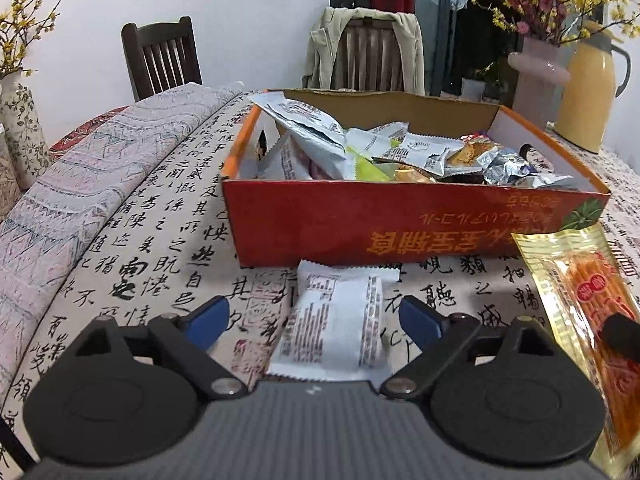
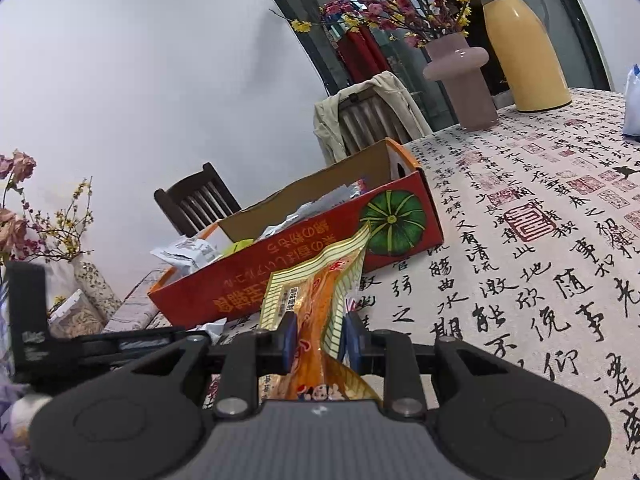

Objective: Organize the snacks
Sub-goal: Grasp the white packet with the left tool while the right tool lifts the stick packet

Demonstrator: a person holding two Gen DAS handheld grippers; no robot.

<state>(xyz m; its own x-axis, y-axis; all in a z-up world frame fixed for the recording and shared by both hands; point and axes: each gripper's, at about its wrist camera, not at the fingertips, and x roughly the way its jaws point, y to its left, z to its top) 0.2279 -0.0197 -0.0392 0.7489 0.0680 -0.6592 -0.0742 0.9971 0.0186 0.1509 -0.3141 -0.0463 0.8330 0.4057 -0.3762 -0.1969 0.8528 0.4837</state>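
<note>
A: Red box (image 1: 400, 224) with orange lettering and an orange rim, green pumpkin print at its corner.

B: In front of the box, a white packet (image 1: 334, 326) with dark small print. Beside the box, a gold-striped packet (image 2: 320, 280) with an orange middle.

A: Under the box, a cream tablecloth (image 2: 520, 240) with black calligraphy and red seals.

One red box (image 1: 360, 224) sits in the middle of the frame, full of too many snack packs to count. Outside it are two packs: one white pack (image 1: 336, 320) and one gold pack (image 1: 580, 304). Two chairs (image 1: 164, 56) stand behind, with two vases (image 1: 536, 76) and one yellow jug (image 1: 588, 84).
</note>
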